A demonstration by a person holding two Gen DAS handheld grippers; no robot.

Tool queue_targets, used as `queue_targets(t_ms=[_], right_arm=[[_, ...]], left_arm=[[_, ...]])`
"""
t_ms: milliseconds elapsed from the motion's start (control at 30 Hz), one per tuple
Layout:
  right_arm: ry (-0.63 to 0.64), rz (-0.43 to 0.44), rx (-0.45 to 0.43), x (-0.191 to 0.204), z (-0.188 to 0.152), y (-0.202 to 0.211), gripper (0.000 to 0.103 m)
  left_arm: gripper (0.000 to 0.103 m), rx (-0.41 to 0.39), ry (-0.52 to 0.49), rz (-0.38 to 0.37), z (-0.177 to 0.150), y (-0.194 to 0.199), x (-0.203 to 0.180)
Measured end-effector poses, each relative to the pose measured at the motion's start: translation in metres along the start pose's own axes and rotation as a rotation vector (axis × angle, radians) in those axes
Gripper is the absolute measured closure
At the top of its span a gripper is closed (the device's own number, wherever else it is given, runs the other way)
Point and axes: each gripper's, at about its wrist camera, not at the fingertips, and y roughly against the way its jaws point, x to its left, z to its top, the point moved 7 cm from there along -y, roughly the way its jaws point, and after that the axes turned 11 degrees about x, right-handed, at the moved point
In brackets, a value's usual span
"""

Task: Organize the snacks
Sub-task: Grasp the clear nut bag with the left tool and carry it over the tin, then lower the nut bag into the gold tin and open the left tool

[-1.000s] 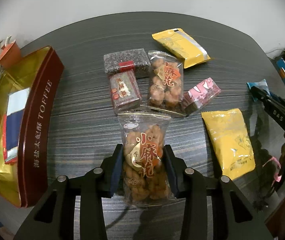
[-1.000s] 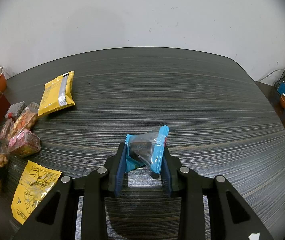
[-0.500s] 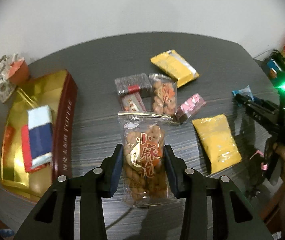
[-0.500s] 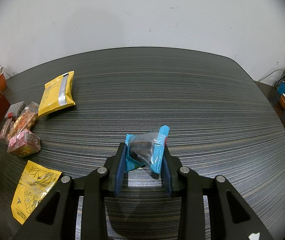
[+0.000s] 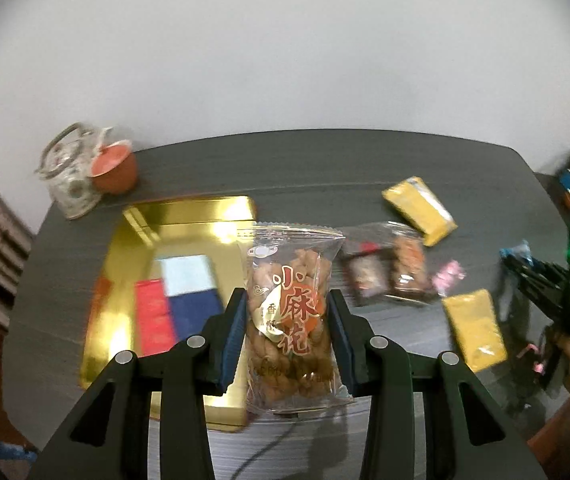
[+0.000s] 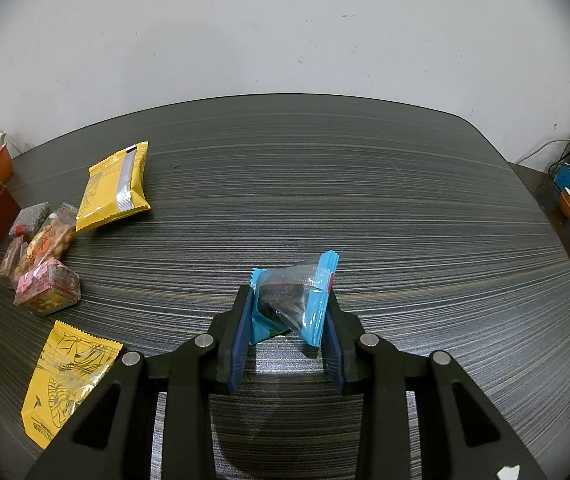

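Both tongs gripped snacks: left tongs (image 5: 285,322) clamped a fried-twist bag (image 5: 290,312) above the gold tin (image 5: 189,216), hiding its right side; right tongs (image 6: 288,314) pinched a blue-wrapped candy (image 6: 291,300) over the counter (image 6: 365,200).

Colours on your table
Your clear bag (image 5: 290,320) carries red lettering; the tin (image 5: 189,216) is gold, the packets (image 6: 113,188) yellow, the wrapper (image 6: 317,296) blue, the table (image 6: 365,200) grey-striped.

Clear bag of fried twists (image 5: 291,312) upright above the gold tin (image 5: 133,240); blue-wrapped dark snack (image 6: 293,300) tilted above table.
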Motion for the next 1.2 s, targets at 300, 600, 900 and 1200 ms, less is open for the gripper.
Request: queue_targets(t_ms=[300,600,900,1200], right_arm=[[0.001,-0.001,-0.001,-0.001,0.0,0.0,0.072],[0.003,-0.006,-0.001,-0.001,0.0,0.0,0.072],[0.005,-0.01,-0.002,-0.001,0.0,0.0,0.072],[0.004,-0.009,-0.002,-0.001,0.0,0.001,0.072]], left_arm=[[0.062,0.038,0.107,0.085,-0.003,-0.024,0.074],[0.062,0.118,0.183,0.107,-0.018,-0.064,0.118],[0.062,0.157,0.206,0.113,-0.021,-0.088,0.138],[0.062,0.191,0.263,0.106,-0.022,-0.106,0.16]])
